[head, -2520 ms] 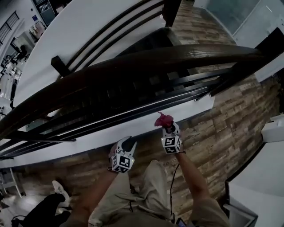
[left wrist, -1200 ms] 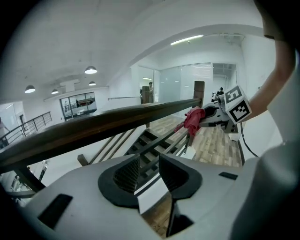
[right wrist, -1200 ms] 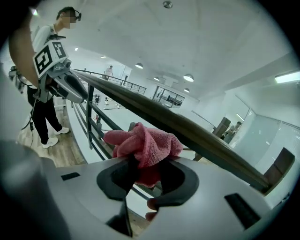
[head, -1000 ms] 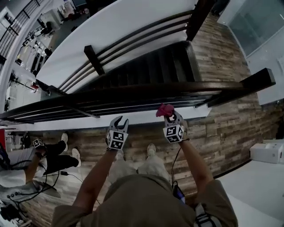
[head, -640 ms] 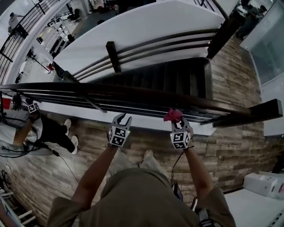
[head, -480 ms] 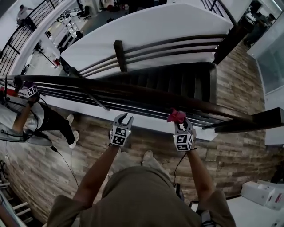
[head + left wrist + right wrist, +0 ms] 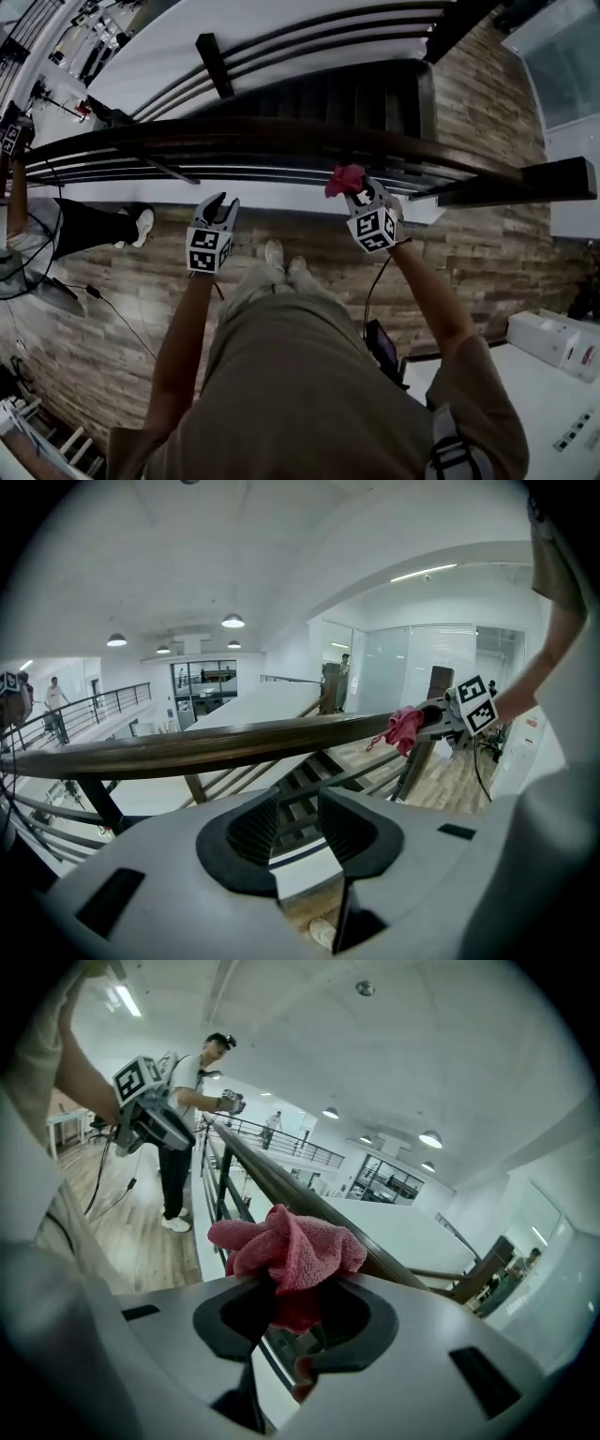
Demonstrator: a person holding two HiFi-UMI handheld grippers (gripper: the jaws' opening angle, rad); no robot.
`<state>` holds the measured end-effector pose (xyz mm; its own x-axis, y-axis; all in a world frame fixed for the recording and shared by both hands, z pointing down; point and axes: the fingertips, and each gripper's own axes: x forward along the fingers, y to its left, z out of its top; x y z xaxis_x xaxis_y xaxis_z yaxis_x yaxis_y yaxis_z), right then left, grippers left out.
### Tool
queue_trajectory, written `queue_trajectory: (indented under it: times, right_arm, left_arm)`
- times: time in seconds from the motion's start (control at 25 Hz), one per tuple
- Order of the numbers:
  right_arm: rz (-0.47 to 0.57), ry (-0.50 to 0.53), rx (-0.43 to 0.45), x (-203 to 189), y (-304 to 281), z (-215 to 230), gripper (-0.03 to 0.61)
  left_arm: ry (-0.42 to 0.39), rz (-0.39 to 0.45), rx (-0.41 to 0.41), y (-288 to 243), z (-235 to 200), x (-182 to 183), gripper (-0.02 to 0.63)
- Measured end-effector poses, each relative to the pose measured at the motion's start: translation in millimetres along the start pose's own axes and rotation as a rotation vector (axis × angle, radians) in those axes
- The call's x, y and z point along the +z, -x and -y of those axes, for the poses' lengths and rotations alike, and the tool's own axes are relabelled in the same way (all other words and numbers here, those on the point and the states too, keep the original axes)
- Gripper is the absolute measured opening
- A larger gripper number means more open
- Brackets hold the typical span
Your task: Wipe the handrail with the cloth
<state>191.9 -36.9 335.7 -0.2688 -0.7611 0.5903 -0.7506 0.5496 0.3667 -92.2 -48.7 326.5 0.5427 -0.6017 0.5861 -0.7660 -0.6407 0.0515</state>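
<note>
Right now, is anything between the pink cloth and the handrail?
Nothing visible is. The cloth, clamped in the right gripper, is right at the handrail; the left gripper is open, off to the side.

Clear along the top of the handrail (image 7: pixel 281 131) between the left tongs (image 7: pixel 217 202) and the right tongs (image 7: pixel 364 195), with open air above. Blocked below the rail by stacked horizontal bars (image 7: pixel 281 172) and a slanted brace (image 7: pixel 173 171). Closed off at the right end by a thick dark post (image 7: pixel 553 178). Crowded far left by another person (image 7: pixel 84 227) at the rail. Open drop over the stairwell (image 7: pixel 356 94) beyond; wooden floor (image 7: pixel 487 253) on the near side.
</note>
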Motion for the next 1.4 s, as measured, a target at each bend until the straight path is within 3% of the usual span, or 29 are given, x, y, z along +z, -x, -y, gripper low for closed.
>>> queue_trajectory:
  times: [0.16,0.32,0.52,1.0,1.16,1.4]
  right_arm:
    - [-0.007,0.149,0.132,-3.6,-22.6,-16.3,0.123]
    - [-0.003,0.175,0.17,-1.4,-39.7,-18.9,0.123]
    - [0.008,0.141,0.155,12.2,-56.2,-21.1,0.123]
    - [0.011,0.115,0.083,31.8,-75.5,-15.7,0.123]
    - [0.013,0.043,0.039,31.2,-69.6,-22.5,0.123]
    - [0.082,-0.036,-0.051,64.1,-48.3,-16.9,0.123]
  left_arm:
    - [-0.012,-0.034,0.003,-14.5,-8.4,-10.8,0.118]
    - [-0.041,-0.055,0.002,-33.0,-17.0,-6.4,0.118]
    - [-0.089,-0.066,-0.035,-43.2,-21.0,-4.9,0.118]
    - [-0.095,-0.029,-0.084,-59.4,-35.6,-5.5,0.118]
    - [-0.109,-0.014,-0.116,-59.1,-34.7,-15.6,0.118]
    - [-0.102,0.093,-0.103,-41.2,-52.6,3.5,0.118]
